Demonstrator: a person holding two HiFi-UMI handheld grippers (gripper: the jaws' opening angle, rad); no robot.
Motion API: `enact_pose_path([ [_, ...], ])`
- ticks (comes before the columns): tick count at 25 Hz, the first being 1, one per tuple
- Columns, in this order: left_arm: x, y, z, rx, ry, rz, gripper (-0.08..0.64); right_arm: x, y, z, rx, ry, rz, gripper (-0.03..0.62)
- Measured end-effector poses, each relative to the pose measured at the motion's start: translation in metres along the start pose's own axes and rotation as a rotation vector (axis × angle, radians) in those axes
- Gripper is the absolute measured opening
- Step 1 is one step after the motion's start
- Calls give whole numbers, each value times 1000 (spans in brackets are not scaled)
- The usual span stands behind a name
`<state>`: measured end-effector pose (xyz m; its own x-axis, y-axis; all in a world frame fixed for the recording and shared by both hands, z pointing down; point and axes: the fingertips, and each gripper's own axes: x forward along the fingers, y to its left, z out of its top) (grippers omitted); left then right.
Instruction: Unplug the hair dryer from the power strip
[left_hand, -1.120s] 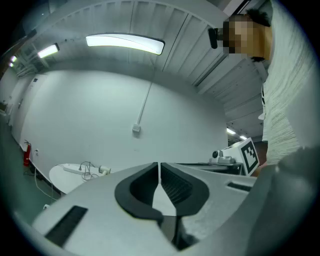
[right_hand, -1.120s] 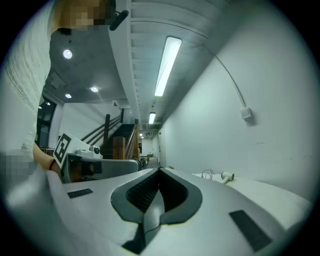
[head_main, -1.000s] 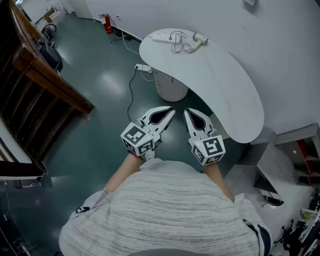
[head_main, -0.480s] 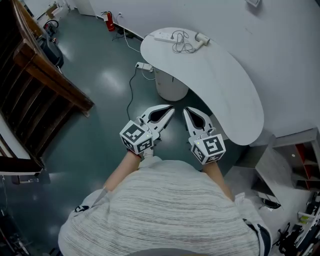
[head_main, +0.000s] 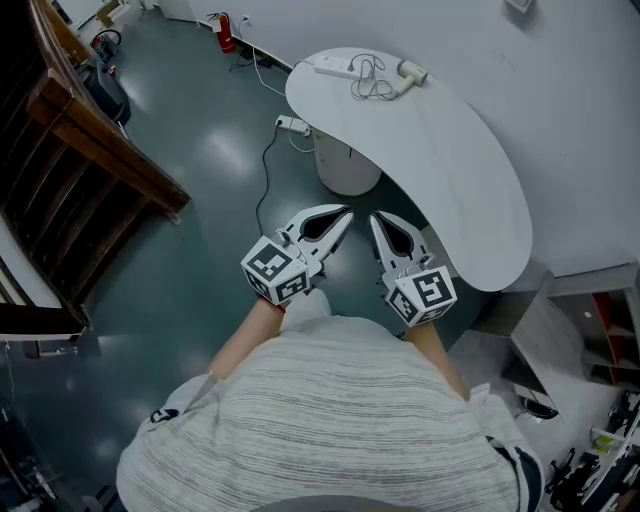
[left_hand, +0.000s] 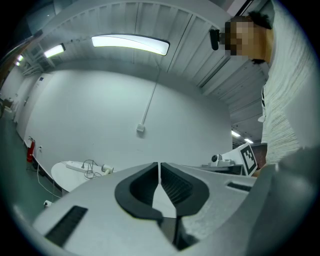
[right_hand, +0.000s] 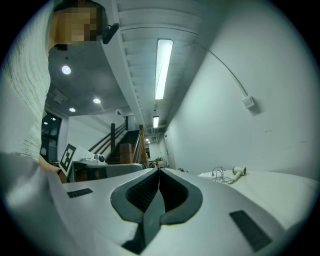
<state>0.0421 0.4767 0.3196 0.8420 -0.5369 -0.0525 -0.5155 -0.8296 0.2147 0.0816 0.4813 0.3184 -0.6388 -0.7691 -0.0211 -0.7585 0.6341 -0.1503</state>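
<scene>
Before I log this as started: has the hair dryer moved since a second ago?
No. The hair dryer lies right of the power strip on the table, as before.

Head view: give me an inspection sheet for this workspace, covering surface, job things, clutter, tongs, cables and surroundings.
Surface: white curved table, mostly bare.
Job's things: power strip and hair dryer at its far end; plug too small to tell.
Clutter: nothing seen.
Tongs: left tongs and right tongs shut, empty, far from the job's things.
Cables: dryer cord coiled on the table; black cable on the floor.
Surroundings: wooden railing, fire extinguisher.
</scene>
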Motion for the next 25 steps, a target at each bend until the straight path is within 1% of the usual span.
enact_pose_path([
  [2, 0, 5, -1, -2, 4, 3, 18, 5, -3, -4, 17, 11, -2, 26],
  [5, 3, 19, -1, -2, 7, 6, 18, 20, -6, -7, 4, 25, -1, 26],
  [9, 9, 47, 3, 2, 4, 2, 18, 49, -15, -8, -6, 27, 1, 26],
  [17, 32, 134, 23, 23, 11, -28, 18, 131, -44, -1, -15, 23, -16, 26],
  [25, 42, 221, 41, 3, 10, -55, 18, 210, -68, 0, 4, 23, -72, 26],
])
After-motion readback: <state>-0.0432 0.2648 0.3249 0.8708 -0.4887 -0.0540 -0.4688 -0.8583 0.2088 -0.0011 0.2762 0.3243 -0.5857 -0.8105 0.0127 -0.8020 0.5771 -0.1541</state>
